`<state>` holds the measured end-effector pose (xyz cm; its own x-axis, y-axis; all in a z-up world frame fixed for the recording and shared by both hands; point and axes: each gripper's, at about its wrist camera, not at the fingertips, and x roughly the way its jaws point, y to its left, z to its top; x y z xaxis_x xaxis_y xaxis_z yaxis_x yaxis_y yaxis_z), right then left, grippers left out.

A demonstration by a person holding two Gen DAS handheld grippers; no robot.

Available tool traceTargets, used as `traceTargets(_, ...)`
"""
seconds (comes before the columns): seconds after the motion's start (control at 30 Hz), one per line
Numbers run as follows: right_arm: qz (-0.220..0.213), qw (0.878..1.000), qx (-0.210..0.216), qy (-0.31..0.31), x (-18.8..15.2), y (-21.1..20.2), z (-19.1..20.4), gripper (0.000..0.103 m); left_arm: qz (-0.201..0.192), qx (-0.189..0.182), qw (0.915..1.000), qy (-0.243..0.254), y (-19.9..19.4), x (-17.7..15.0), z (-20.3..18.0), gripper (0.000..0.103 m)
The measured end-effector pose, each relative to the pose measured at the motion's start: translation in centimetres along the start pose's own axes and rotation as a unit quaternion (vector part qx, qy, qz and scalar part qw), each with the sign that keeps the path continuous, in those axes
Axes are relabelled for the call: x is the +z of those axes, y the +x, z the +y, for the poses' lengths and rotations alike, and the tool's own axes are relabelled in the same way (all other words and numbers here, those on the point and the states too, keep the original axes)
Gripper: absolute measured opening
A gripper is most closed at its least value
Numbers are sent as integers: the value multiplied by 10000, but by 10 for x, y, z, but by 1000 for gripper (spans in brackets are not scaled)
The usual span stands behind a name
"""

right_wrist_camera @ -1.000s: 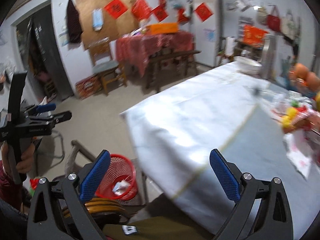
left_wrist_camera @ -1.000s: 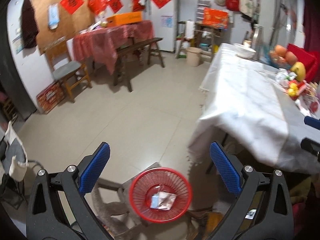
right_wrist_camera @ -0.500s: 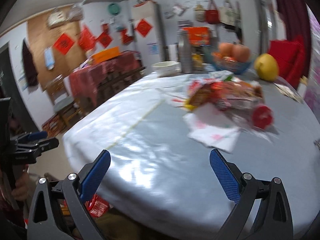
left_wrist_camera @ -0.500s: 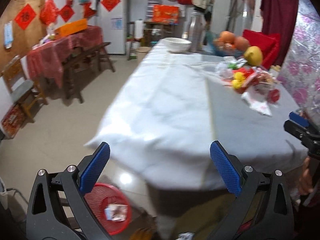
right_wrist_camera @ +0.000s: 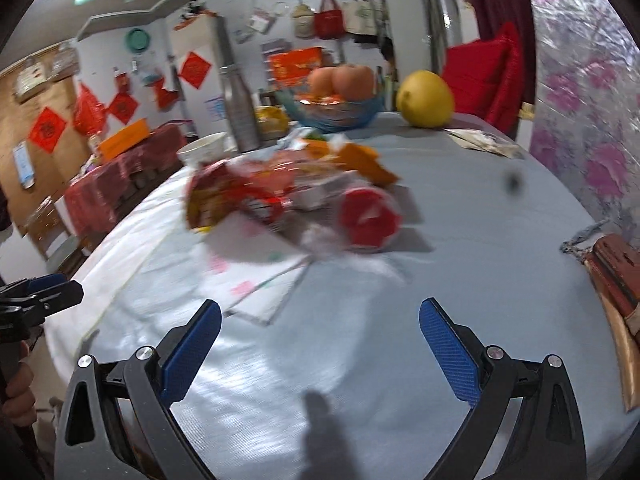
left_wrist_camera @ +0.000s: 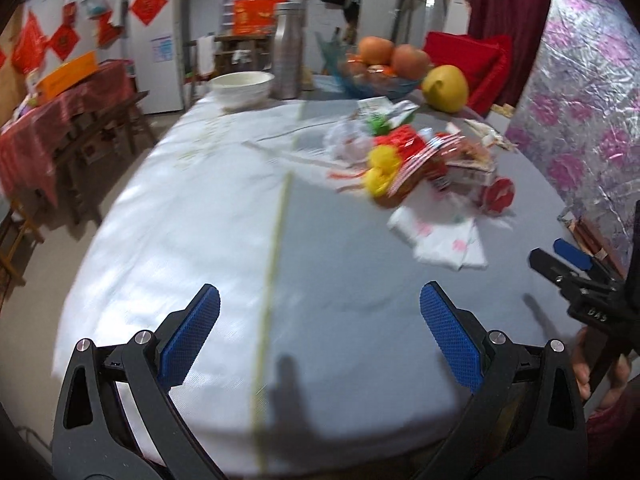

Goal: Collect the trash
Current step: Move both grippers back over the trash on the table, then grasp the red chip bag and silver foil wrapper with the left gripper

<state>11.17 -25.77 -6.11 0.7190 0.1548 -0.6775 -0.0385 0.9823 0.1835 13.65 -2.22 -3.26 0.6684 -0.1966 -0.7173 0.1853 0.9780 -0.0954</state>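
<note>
A heap of trash [left_wrist_camera: 420, 164] lies on the cloth-covered table [left_wrist_camera: 224, 240]: red and yellow wrappers, clear plastic and a red round lid [left_wrist_camera: 500, 196]. A white printed paper [left_wrist_camera: 444, 240] lies at its near edge. My left gripper [left_wrist_camera: 320, 296] hovers open over bare cloth, short and left of the heap. The right gripper [right_wrist_camera: 320, 312] is open too, just short of the white paper [right_wrist_camera: 256, 276], with the wrappers [right_wrist_camera: 256, 192] and red lid [right_wrist_camera: 370, 216] beyond. Each gripper shows at the edge of the other's view: right gripper [left_wrist_camera: 568, 260], left gripper [right_wrist_camera: 44, 290].
At the far side of the table stand a white bowl [left_wrist_camera: 242, 88], a steel flask [left_wrist_camera: 287, 52], a blue fruit bowl [left_wrist_camera: 380, 76] and a yellow pomelo [left_wrist_camera: 446, 82]. A wooden object [right_wrist_camera: 616, 276] sits at the table's right edge. Chairs and a red-clothed table [left_wrist_camera: 60, 120] are left.
Both views have swung up from the floor and the red basket to the table top. The trash heap is now ahead of both grippers; the basket is out of view. Both stayed open.
</note>
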Motion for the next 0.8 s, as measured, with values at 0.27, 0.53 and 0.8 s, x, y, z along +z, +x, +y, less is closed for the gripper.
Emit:
traceTargets(0.27,-234,9993,-236,183,30,10,-32,97,-59,-236,9989,404,46,50,-49,96)
traceTargets(0.53,-84,9984,118,550,34,19,-48,98,10,-316,9987,394,91,84,-71,96)
traceTargets(0.8,-61,9932,244,1136,35,24,-70,98,-326,-528,9981,-4,74,77,-41,45)
